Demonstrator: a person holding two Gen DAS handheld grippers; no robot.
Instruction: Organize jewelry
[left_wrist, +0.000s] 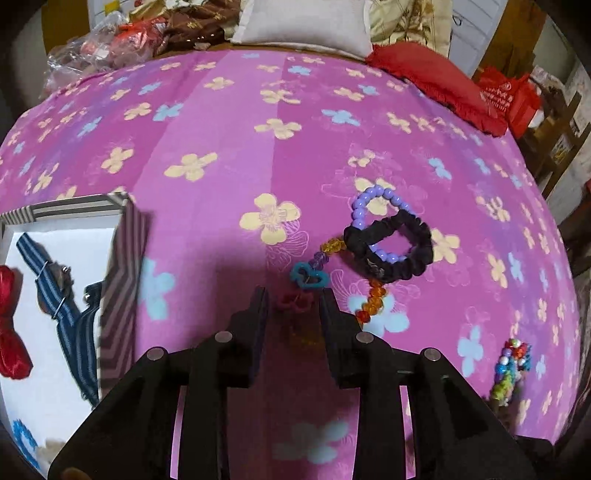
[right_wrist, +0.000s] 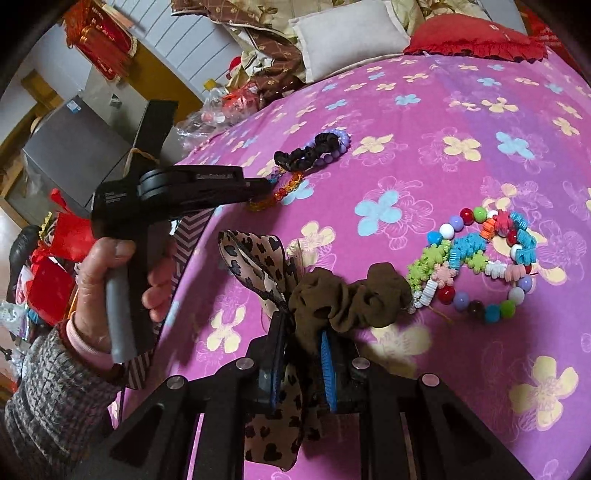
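The right gripper (right_wrist: 303, 354) has its two fingers pressed onto a brown scrunchie (right_wrist: 347, 299) with a leopard-print bow (right_wrist: 255, 262); the cloth is pinched between the blue pads and the printed ribbon hangs down between the fingers. Just to the right of the scrunchie, touching it, lies a colourful bead bracelet (right_wrist: 480, 258) on the pink flowered bedsheet (right_wrist: 443, 110). The left gripper (left_wrist: 293, 299) has its fingers spread a little, with nothing pinched; between the tips a small dark red piece (left_wrist: 293, 301) lies on the sheet, blurred, and I cannot tell if a finger touches it. Just beyond the tips is a teal heart charm (left_wrist: 308, 277) joined to an orange and purple bead string (left_wrist: 371, 299), which passes under a black scrunchie (left_wrist: 391, 243). A purple bead bracelet (left_wrist: 373, 206) is partly under this scrunchie. At the left stands a striped box (left_wrist: 125, 266), open, holding a red bow (left_wrist: 11, 317) and a blue striped band (left_wrist: 55, 295). In the right wrist view, a hand (right_wrist: 107, 280) holds the left gripper's handle.
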